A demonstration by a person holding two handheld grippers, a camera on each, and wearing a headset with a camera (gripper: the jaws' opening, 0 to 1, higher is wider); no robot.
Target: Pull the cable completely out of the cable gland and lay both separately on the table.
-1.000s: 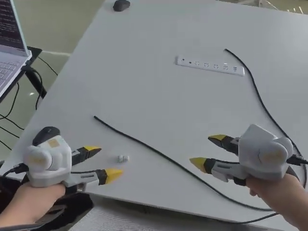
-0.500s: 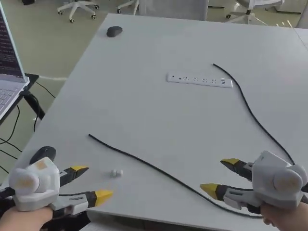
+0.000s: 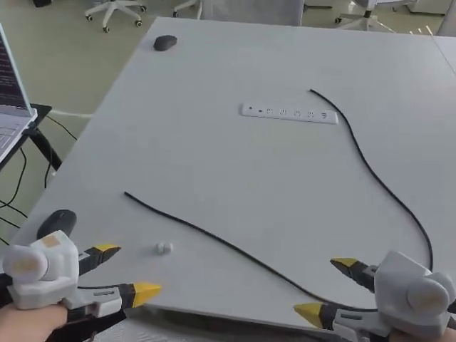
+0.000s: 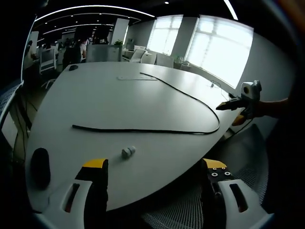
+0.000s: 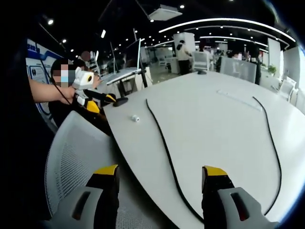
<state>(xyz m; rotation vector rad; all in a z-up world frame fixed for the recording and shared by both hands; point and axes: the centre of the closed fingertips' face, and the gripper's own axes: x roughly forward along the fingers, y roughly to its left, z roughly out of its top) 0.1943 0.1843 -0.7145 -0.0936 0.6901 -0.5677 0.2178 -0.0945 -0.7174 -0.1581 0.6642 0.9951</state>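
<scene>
Cable: one black cable (image 3: 235, 246) lies loose on the bench (image 3: 214, 157). One end sits toward the near-left corner. From there it runs slantwise to the near edge, bends round near the right side, and climbs back to a second end just beside the right end of the power strip (image 3: 288, 113).

Gland: a small white gland (image 3: 163, 248) lies by itself on the bench near the near-left corner. It is on the near side of the cable, close to it but not touching. No cable runs through it.

Left gripper: the left gripper (image 3: 127, 270) is held at the near-left corner. Its yellow-tipped jaws are spread wide with nothing between them. In its own view the gland lies just ahead of the jaws, closer to the left one, with the cable beyond it.

Right gripper: the right gripper (image 3: 325, 288) is held at the near edge toward the right. Its jaws are also spread, with nothing gripped. In the head view the cable's bend passes close by its tips and is partly hidden behind the gripper body. In its own view the cable lies on the bench ahead, between the lines of the two jaws.

Other things on the bench: a dark mouse (image 3: 55, 223) lies at the left edge beside the left gripper. A second mouse (image 3: 164, 43) lies near the far-left corner. The white power strip lies flat toward the far edge.

Off the bench: a laptop (image 3: 7, 92) stands to the left.
</scene>
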